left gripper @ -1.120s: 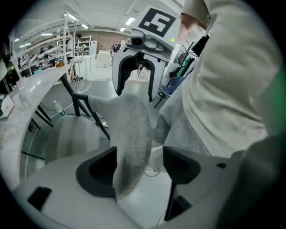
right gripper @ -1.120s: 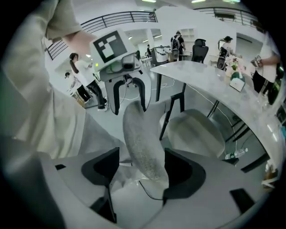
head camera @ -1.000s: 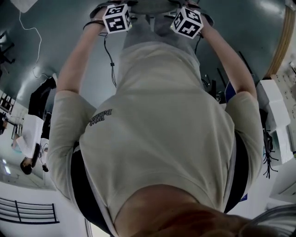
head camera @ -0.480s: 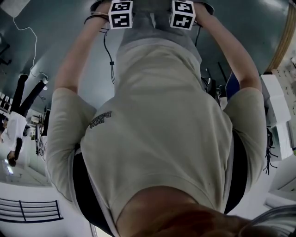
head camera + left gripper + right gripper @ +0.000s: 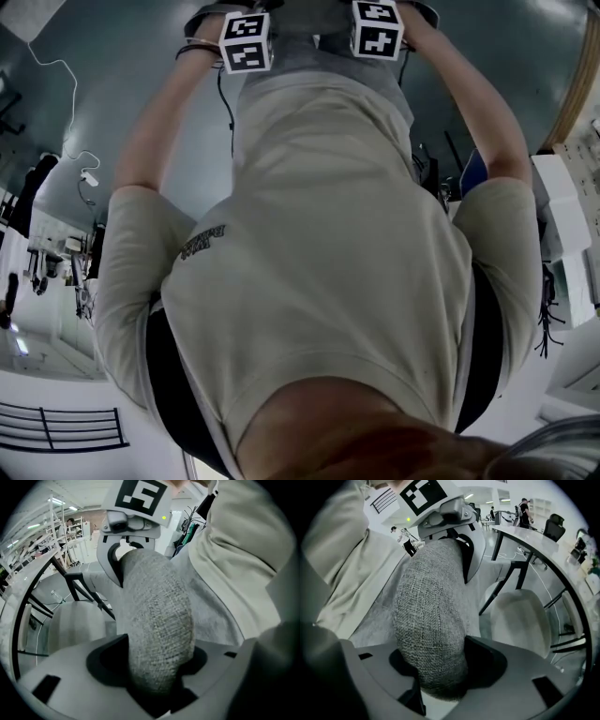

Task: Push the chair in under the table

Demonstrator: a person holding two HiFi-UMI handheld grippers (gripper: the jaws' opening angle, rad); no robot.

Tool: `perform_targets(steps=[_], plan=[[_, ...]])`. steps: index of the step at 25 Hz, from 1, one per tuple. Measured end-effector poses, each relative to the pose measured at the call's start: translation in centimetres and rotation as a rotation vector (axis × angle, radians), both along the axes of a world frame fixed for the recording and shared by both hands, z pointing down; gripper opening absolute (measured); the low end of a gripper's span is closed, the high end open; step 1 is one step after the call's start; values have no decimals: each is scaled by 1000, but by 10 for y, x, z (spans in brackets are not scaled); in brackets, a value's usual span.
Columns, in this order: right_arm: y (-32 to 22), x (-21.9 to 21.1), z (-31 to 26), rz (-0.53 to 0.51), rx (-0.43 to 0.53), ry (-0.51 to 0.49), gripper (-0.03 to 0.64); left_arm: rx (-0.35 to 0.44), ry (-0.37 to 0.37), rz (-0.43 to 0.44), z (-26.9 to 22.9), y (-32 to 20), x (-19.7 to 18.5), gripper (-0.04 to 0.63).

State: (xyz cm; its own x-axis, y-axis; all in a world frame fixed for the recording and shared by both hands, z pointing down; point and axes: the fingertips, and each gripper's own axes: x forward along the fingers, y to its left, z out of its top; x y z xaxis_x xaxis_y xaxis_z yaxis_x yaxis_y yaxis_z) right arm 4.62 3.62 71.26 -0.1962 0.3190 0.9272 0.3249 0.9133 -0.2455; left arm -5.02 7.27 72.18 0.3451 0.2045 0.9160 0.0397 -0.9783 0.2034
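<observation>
The backrest (image 5: 159, 616) of the chair fills the gap of the left gripper (image 5: 152, 670) and of the right gripper (image 5: 440, 679); both sets of jaws have just been closing onto its grey fabric, and no room is left between them. Along the top edge each gripper has the other in its way. The person's torso (image 5: 319, 244) stands close behind. On the far side the desk (image 5: 529, 538) edge curves across, with a black leg (image 5: 504, 588) slanting down beside a pale seat (image 5: 520, 620); bare floor (image 5: 490, 557) lies open past the leg
</observation>
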Motion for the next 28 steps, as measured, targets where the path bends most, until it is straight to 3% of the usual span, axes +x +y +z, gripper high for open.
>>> perform_targets(steps=[4, 9, 17, 28], plan=[[-8, -6, -2, 0, 16, -5, 228, -23, -2, -62, -2, -13, -5, 232], [-29, 7, -5, -60, 57, 17, 188, 39, 3, -95, -4, -35, 7, 190], [-118, 32, -8, -71, 148, -3, 156, 80, 0, -199, -6, -112, 37, 175], [-222, 53, -15, -105, 171, -43, 155, 108, -13, -308, -11, -203, 66, 150]])
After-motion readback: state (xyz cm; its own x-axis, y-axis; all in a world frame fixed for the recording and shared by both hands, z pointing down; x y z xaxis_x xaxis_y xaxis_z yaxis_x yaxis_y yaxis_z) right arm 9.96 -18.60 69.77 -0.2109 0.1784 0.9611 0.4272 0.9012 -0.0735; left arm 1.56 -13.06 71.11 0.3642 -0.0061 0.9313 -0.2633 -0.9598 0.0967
